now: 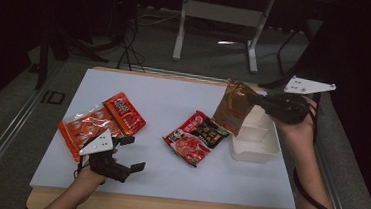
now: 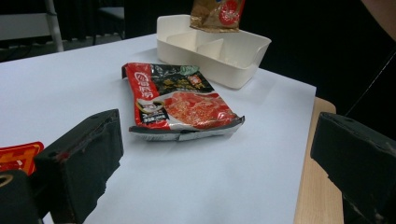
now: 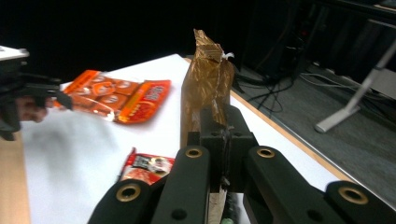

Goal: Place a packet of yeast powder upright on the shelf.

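The right claw [image 1: 260, 101] is clamping a crinkled, glossy brown foil pouch [image 1: 232, 107] by its edge, so the pouch is hanging above the compartmented white plastic tray [image 1: 255, 149] on the white counter [image 1: 168, 173]. The left claw [image 1: 132, 153] is hovering wide, gripping nothing, near a flat red-and-black printed sachet [image 1: 196, 138].

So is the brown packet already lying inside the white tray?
No, the brown packet hangs above the white tray, clamped in the right gripper.
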Motion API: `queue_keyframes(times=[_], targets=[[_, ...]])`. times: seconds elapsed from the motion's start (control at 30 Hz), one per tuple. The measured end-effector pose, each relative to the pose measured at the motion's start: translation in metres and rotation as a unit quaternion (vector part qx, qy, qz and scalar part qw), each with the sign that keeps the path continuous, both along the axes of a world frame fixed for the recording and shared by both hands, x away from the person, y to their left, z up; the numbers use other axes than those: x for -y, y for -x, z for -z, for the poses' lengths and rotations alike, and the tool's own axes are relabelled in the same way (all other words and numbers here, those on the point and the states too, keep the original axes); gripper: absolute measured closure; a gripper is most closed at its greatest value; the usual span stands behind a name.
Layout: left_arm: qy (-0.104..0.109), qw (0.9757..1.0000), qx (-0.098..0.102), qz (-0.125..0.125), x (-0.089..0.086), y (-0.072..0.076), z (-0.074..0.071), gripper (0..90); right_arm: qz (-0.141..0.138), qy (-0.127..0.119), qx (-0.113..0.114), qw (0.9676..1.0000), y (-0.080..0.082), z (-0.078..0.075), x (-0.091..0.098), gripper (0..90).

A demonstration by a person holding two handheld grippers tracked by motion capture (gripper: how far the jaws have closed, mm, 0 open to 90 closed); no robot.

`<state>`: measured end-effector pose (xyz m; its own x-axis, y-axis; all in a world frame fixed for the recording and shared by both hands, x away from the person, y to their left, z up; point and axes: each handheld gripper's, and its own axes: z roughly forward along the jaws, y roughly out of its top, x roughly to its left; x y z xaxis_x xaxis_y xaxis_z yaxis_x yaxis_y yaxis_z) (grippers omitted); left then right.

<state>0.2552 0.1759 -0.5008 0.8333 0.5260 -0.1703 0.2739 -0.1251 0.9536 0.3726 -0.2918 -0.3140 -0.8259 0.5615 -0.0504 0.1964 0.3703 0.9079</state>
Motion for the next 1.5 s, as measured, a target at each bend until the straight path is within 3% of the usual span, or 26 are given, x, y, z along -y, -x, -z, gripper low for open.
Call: queue_keyframes(times=[0.07,0.3,0.57,0.77,0.87,1.0,1.23,1.5], targets=[[0.002,1.0,0.002,-0.002,-0.001,0.0,0.0,2.5,0.0,0.0,0.0,1.0,0.0,0.0,0.0,89.4],[0.003,0.9999,0.002,-0.012,-0.006,0.004,0.002,2.5,0.04,0.004,0.001,0.9992,-0.03,0.002,0.024,89.4],[0.008,0.9999,0.002,-0.011,-0.005,0.005,0.004,2.5,0.072,0.01,-0.005,0.9973,-0.056,0.005,0.039,89.2],[0.011,0.9999,-0.001,-0.013,-0.005,0.004,0.004,2.5,0.097,0.018,-0.005,0.9951,-0.072,0.013,0.045,89.1],[0.013,0.9998,-0.002,-0.014,-0.006,0.004,0.005,2.6,0.111,0.034,-0.001,0.9932,-0.08,0.018,0.046,89.1],[0.011,0.9998,-0.006,-0.013,-0.006,0.004,0.006,2.6,0.121,0.048,0.001,0.9916,-0.093,0.026,0.049,89.1],[0.014,0.9998,-0.012,-0.01,-0.005,0.002,0.008,2.6,0.124,0.048,0.008,0.9911,-0.109,0.031,0.051,88.9],[0.016,0.9997,-0.018,-0.009,-0.005,0.001,0.01,2.6,0.108,0.051,0.008,0.9928,-0.126,0.035,0.049,88.2]])
